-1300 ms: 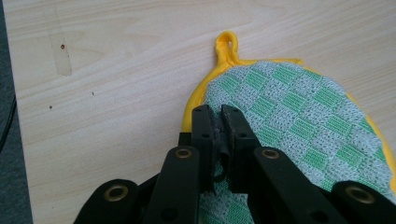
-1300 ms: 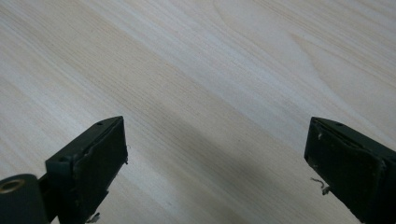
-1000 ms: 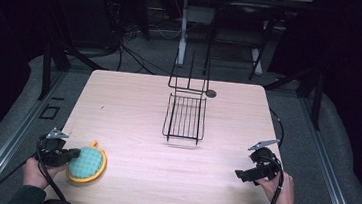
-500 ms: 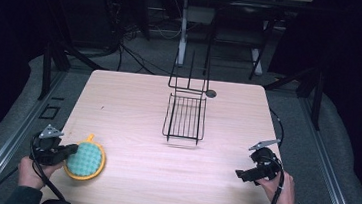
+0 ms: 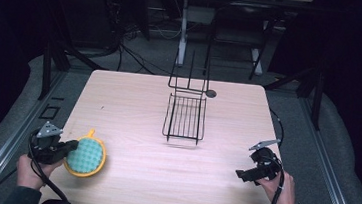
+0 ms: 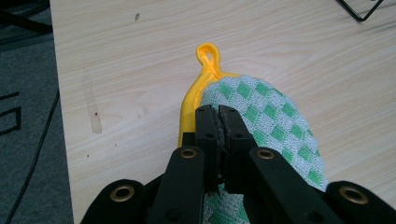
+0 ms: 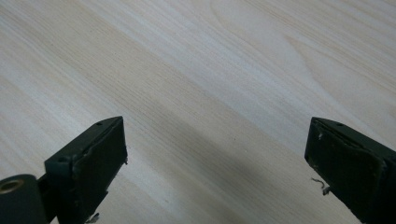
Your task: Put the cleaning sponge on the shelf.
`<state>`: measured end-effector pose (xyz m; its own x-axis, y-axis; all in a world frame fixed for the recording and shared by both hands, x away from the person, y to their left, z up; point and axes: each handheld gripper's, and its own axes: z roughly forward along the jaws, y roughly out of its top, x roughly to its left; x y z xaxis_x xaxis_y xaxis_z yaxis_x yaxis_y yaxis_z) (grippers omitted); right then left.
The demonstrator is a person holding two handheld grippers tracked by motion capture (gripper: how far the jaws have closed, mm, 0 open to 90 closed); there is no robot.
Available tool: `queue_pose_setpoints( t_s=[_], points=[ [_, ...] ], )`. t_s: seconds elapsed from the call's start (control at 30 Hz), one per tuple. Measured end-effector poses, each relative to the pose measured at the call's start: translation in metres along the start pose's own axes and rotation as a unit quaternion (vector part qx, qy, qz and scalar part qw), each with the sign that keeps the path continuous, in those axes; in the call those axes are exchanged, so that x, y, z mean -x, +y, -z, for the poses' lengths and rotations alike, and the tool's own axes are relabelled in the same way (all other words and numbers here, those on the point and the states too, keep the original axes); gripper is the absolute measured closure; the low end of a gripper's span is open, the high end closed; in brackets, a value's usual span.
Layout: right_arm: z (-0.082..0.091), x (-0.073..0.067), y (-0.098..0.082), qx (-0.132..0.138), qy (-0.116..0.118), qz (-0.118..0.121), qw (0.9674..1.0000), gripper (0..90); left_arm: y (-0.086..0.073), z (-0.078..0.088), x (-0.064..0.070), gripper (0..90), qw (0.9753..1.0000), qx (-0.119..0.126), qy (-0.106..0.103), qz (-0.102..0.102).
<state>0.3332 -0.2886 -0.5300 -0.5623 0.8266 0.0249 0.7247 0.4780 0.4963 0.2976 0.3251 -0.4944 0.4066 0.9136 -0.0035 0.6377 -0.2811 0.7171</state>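
Observation:
A round pot holder (image 5: 85,155) with a green-and-white check face, yellow rim and yellow loop lies at the table's front left. My left gripper (image 5: 70,147) is shut on its near edge. In the left gripper view the two jaws (image 6: 218,122) pinch the cloth of the pot holder (image 6: 275,123) just inside the yellow rim, and the loop (image 6: 208,55) points away from me. My right gripper (image 5: 240,174) rests low at the front right, open. In the right gripper view its jaws (image 7: 217,163) stand wide apart over bare wood.
A black wire rack (image 5: 185,116) with an upright back stands at the table's middle, toward the far side. A small dark round thing (image 5: 211,93) lies beside it. The table's left edge (image 6: 58,116) runs close to the pot holder.
My left gripper has lifted and drawn back toward the front left edge with the pot holder in it. The right gripper has stayed where it was.

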Motion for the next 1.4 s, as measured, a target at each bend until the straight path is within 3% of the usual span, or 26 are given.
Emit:
queue_pose_setpoints(
  t_s=[0.77,1.4],
  points=[
    [0.0,-0.002,0.001,-0.005,0.001,-0.001,1.0,5.1,0.022,0.004,0.017,87.4,0.9992,0.034,-0.016,-0.015],
    [-0.002,-0.002,0.001,0.0,0.002,0.002,1.0,5.6,0.043,-0.004,0.029,87.5,0.998,0.044,-0.033,-0.032]
  ],
)
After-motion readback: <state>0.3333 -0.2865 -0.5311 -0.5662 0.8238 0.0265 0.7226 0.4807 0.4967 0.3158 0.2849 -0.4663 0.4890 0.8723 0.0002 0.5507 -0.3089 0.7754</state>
